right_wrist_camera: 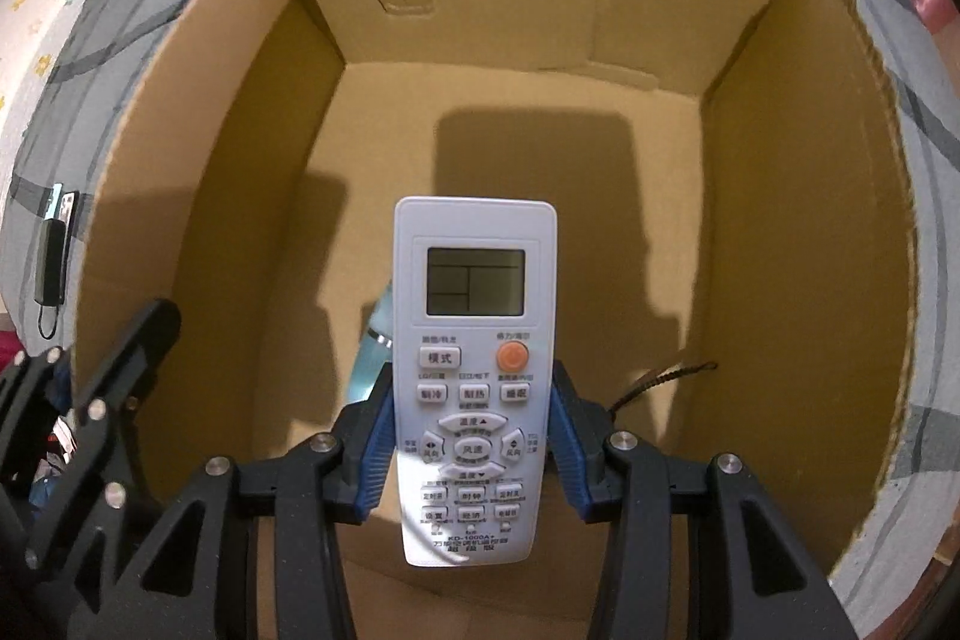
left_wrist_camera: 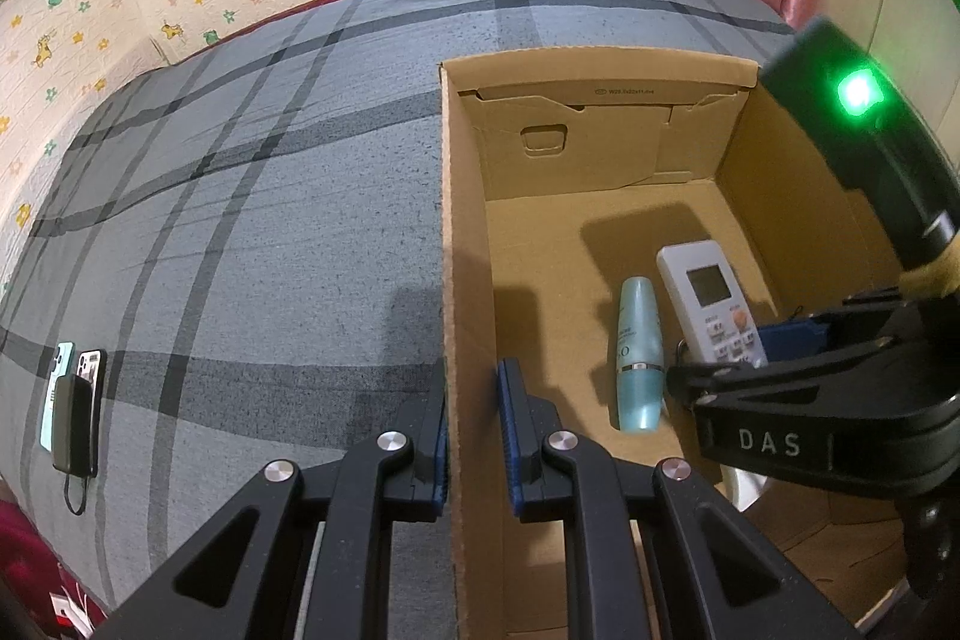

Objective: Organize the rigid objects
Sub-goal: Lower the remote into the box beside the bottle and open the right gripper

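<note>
1 cardboard box (left_wrist_camera: 468, 280), 1 remote (right_wrist_camera: 474, 340), 1 teal bottle (left_wrist_camera: 639, 352), 2 phones (left_wrist_camera: 72, 370), 1 power bank (left_wrist_camera: 75, 424).

White remote (right_wrist_camera: 474, 376) face-up over box (right_wrist_camera: 798, 196); teal bottle (left_wrist_camera: 639, 352) flat inside.

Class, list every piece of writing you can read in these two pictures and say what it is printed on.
"DAS" – on the body of the right gripper.
"KD-1000A+" – near the bottom of the white remote.
"模式", "制冷", "制热", "风速" – on the remote's buttons; the smaller button labels are too blurred.
"O" – a large letter on the teal bottle; its small print is unreadable.
A printed size code on the cardboard box flap is too small to read.
</note>
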A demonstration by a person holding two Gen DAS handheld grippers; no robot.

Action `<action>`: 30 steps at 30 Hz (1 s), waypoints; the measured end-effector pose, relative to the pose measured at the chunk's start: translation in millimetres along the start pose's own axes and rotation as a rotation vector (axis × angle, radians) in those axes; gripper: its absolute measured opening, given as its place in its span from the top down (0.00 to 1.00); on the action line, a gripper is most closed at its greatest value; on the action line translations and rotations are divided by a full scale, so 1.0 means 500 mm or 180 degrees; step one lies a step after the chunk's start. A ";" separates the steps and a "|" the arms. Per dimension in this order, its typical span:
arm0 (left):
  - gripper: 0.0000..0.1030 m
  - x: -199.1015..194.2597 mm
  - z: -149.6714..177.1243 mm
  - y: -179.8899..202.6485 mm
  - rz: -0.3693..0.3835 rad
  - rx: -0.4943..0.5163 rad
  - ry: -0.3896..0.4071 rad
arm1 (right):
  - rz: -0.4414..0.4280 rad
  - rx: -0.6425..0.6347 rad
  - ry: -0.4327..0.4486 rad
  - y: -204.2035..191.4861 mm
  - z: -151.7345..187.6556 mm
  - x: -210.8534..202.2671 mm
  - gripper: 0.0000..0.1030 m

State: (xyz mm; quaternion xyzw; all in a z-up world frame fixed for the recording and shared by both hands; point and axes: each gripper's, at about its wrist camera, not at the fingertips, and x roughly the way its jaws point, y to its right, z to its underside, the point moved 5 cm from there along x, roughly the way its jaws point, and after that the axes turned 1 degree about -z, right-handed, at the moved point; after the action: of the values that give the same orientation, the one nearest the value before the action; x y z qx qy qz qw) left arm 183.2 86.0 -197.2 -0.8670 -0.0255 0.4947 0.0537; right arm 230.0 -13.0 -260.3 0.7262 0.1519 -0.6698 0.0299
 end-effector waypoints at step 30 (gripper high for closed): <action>0.86 0.002 0.000 -0.001 -0.0017 -0.0007 -0.0002 | 0.0141 -0.0139 0.0545 -0.008 0.007 -0.116 0.37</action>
State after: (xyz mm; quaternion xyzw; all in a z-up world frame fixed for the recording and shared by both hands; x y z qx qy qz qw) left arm 183.6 86.6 -198.0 -0.8669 -0.0284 0.4948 0.0539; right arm 222.2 -20.7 -203.0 0.7832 0.1524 -0.6010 0.0473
